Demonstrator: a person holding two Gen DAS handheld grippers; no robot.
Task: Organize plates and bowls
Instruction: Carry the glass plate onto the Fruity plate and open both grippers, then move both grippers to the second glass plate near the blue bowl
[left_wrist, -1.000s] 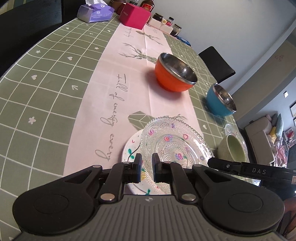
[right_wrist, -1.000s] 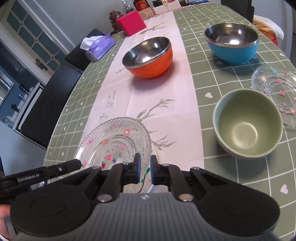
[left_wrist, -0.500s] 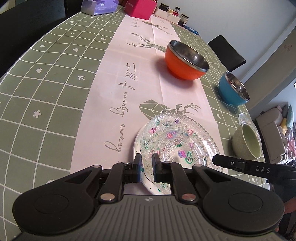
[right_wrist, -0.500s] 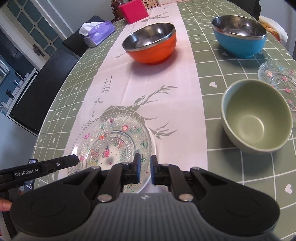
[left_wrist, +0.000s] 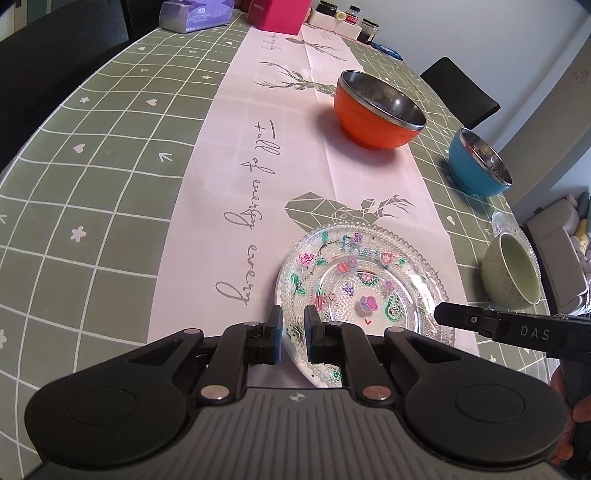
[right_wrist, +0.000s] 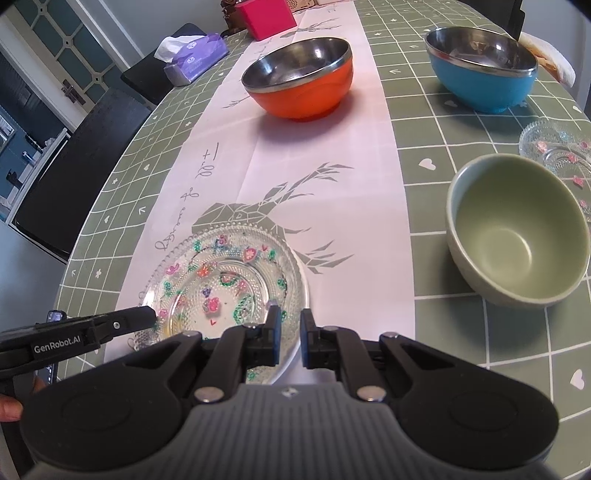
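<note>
My table (left_wrist: 110, 177) under green grid cloth, pink runner (left_wrist: 236, 155) down middle. Black chairs (right_wrist: 77, 173) alongside. Pale wall (left_wrist: 461, 33) behind; sofa (left_wrist: 557, 251) far right.

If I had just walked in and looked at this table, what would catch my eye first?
Probably the clear glass plate painted with bright flowers, low on the pale runner, with both black grippers, left gripper and right gripper, clamped on its near rim. Behind it stand an orange bowl on the runner and a blue bowl on the green checked cloth, both steel-lined, and a pale green bowl to the right.
</note>
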